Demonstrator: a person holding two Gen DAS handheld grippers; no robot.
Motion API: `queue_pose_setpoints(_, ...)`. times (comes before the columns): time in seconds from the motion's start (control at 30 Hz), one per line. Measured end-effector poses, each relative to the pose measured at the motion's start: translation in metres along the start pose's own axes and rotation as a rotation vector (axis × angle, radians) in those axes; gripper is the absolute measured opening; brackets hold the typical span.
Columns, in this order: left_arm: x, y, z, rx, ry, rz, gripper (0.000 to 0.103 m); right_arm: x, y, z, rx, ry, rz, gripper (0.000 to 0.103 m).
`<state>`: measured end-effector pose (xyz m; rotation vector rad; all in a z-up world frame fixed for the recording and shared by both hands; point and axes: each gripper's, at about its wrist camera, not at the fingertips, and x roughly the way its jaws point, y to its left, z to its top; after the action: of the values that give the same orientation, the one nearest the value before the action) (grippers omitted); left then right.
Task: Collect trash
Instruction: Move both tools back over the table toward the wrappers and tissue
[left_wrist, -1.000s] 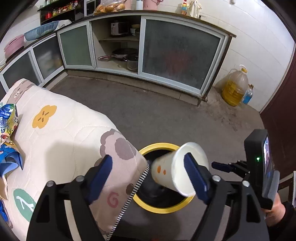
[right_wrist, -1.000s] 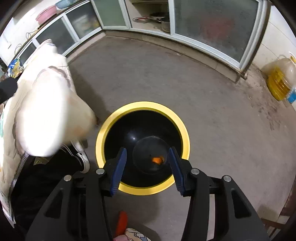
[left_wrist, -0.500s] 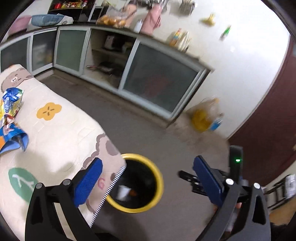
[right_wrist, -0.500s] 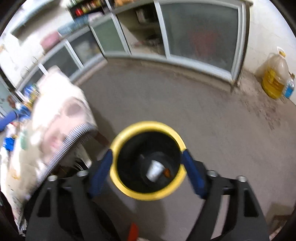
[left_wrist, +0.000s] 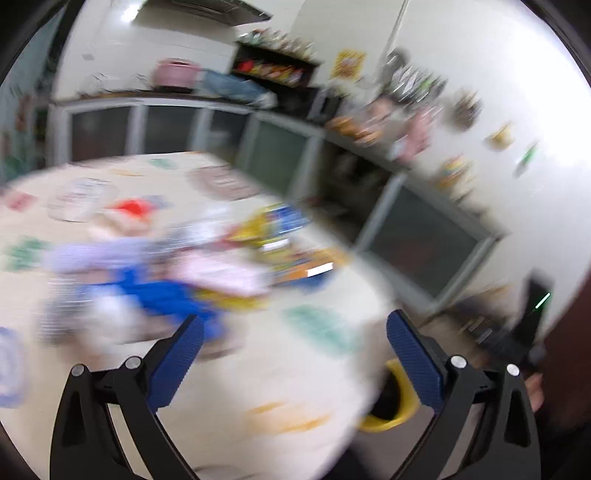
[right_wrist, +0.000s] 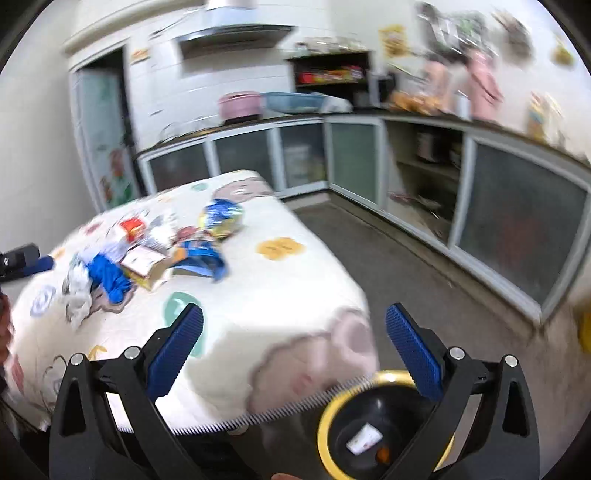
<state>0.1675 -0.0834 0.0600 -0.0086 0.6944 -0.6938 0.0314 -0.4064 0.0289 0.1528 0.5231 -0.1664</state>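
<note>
Left gripper (left_wrist: 291, 336) wide open, empty, right gripper (right_wrist: 293, 330) just opened, empty, cup (right_wrist: 364, 438) lying sideways in bin (right_wrist: 325, 424)

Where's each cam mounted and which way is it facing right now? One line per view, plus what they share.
Left wrist: on the left gripper, jaws open and empty, looking down across the blurred table at the trash pile; the other gripper's body shows at right.
Right wrist: on the right gripper, open and empty, facing the same table corner, the bin below; a dark-blue fingertip at left edge.
Shared: table, trash pile, yellow-rimmed bin, glass-door cabinets.
</note>
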Motion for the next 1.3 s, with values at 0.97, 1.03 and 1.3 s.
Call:
queue_pose_setpoints(0.97, 0.043, 0.101, -0.03, -0.156, 0.191, 0.258, 0.095, 0.113, 0.107, 0.032, -0.323, 0.101, 0.084, 0.095)
queue_pose_setpoints(1.03, 0.049, 0.104, -0.03, -0.174, 0.206, 0.259, 0.095, 0.123, 0.108, 0.033, -0.352, 0.109, 0.073, 0.095)
queue_pose_setpoints(1.3, 0.074, 0.112, -0.026, -0.239, 0.266, 0.24, 0.095, 0.167, 0.119, 0.036, -0.444, 0.146, 0.062, 0.095)
